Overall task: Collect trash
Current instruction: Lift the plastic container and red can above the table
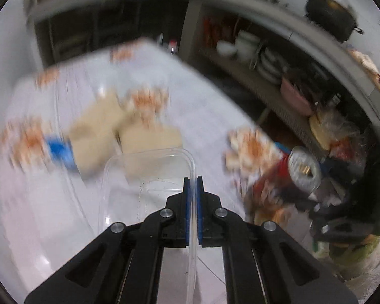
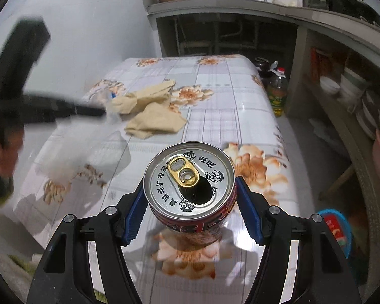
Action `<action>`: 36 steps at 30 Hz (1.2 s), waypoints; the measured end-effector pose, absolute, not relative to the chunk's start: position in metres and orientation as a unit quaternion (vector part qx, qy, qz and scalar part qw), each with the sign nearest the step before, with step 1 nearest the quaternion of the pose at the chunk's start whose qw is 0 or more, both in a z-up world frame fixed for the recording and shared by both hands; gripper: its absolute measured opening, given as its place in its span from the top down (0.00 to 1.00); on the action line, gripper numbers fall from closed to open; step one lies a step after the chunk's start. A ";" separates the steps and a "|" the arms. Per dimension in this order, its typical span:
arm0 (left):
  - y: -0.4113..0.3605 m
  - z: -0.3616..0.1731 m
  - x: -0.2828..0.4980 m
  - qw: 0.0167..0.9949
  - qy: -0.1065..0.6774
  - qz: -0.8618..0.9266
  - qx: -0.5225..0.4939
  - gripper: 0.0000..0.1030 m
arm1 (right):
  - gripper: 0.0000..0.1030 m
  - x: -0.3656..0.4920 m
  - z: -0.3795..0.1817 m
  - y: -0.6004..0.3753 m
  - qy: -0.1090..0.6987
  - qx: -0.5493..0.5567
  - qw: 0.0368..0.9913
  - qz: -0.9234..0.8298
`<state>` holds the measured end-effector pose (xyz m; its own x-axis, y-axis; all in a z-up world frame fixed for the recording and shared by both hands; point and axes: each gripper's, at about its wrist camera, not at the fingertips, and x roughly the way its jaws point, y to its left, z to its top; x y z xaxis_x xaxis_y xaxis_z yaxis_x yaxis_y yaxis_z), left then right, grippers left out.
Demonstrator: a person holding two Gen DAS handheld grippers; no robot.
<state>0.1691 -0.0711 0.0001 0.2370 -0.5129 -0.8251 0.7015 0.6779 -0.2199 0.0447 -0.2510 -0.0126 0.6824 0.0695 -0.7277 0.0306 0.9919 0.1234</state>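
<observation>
My left gripper (image 1: 193, 181) is shut on the rim of a clear plastic container (image 1: 144, 177) and holds it above the floral table (image 1: 202, 111). The view is blurred by motion. My right gripper (image 2: 190, 197) is shut on an opened red drink can (image 2: 190, 177) with a gold pull tab, held over the table's near end; the can also shows in the left wrist view (image 1: 291, 174). Crumpled beige paper (image 2: 152, 111) lies mid-table, with a blue-capped clear bottle (image 2: 111, 96) beside it. The left gripper appears blurred in the right wrist view (image 2: 63, 109).
A kitchen counter with shelves of bowls and plates (image 2: 347, 88) runs along the right. An oil bottle (image 2: 277, 93) stands on the floor by the table's far corner. A black pot (image 1: 329, 12) sits on the counter. A blue slipper (image 2: 337, 228) lies on the floor at right.
</observation>
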 end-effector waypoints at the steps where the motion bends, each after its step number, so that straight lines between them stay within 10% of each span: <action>1: -0.071 -0.016 0.164 0.772 0.501 -0.383 0.081 0.92 | 0.39 0.043 -0.014 -0.249 0.401 0.060 0.914 0.011; 16: 0.005 -0.001 0.150 0.838 0.449 -0.303 0.057 0.54 | 0.37 0.039 -0.029 -0.244 0.403 0.090 0.910 0.036; 36: 0.011 -0.042 0.139 0.799 0.527 -0.287 0.044 0.71 | 0.29 0.030 -0.025 -0.247 0.394 0.102 0.913 0.036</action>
<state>0.1389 0.0105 -0.0415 0.2806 -0.4118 -0.8670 0.5049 0.8315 -0.2316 0.0305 -0.2470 -0.0252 0.6877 0.1458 -0.7112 0.0141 0.9768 0.2138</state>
